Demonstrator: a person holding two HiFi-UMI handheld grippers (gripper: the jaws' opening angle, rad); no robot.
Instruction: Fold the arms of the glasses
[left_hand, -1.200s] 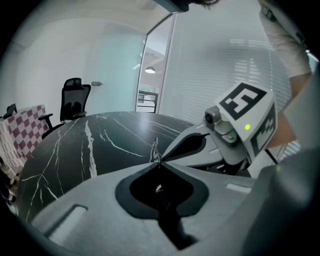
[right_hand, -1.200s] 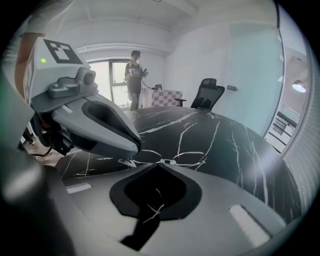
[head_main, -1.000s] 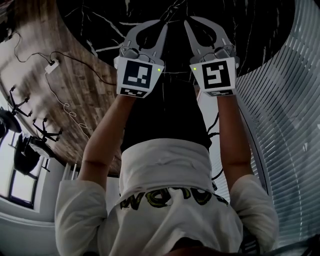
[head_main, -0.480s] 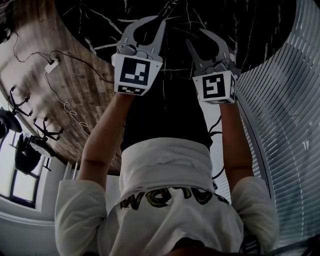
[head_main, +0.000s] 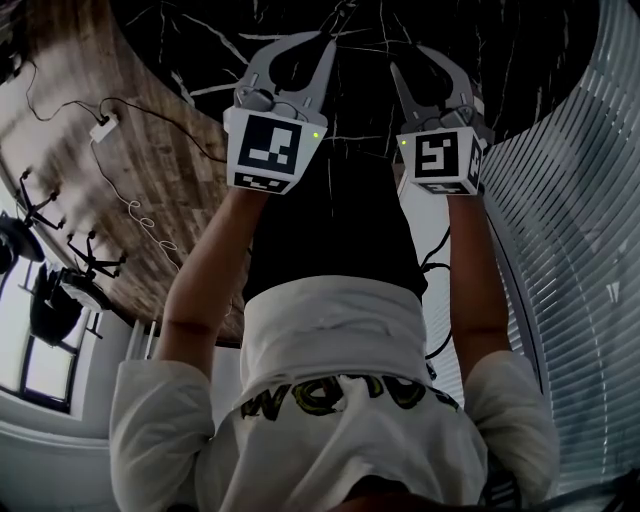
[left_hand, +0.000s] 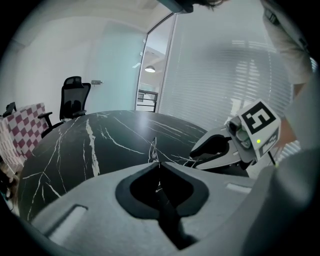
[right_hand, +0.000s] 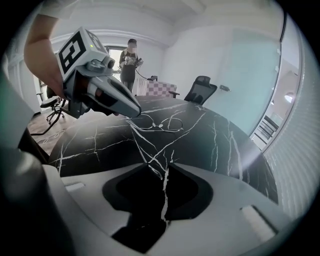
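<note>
Thin wire glasses (right_hand: 161, 123) lie on the black marble table (right_hand: 215, 135). In the left gripper view a bit of their wire (left_hand: 153, 149) sticks up just past the jaw tips. My left gripper (head_main: 327, 42) (left_hand: 156, 162) is shut on the glasses at their near end, and the right gripper view shows its tip (right_hand: 137, 113) on the frame. To its right, my right gripper (head_main: 408, 57) (right_hand: 161, 167) hangs open over bare table, short of the glasses, with nothing between its fingers. It also shows at the right of the left gripper view (left_hand: 196, 154).
Across the room stands a person (right_hand: 131, 62), near a checkered chair (right_hand: 161, 89) and a black office chair (right_hand: 201, 89). Another office chair (left_hand: 73, 97) is behind the table. A cable and plug box (head_main: 104, 131) lie on the wooden floor. Window blinds (head_main: 565, 250) run along the right.
My right gripper has gone from shut to open and drawn away to the right of the left gripper, sinking a little. The left gripper has kept its place and grip.
</note>
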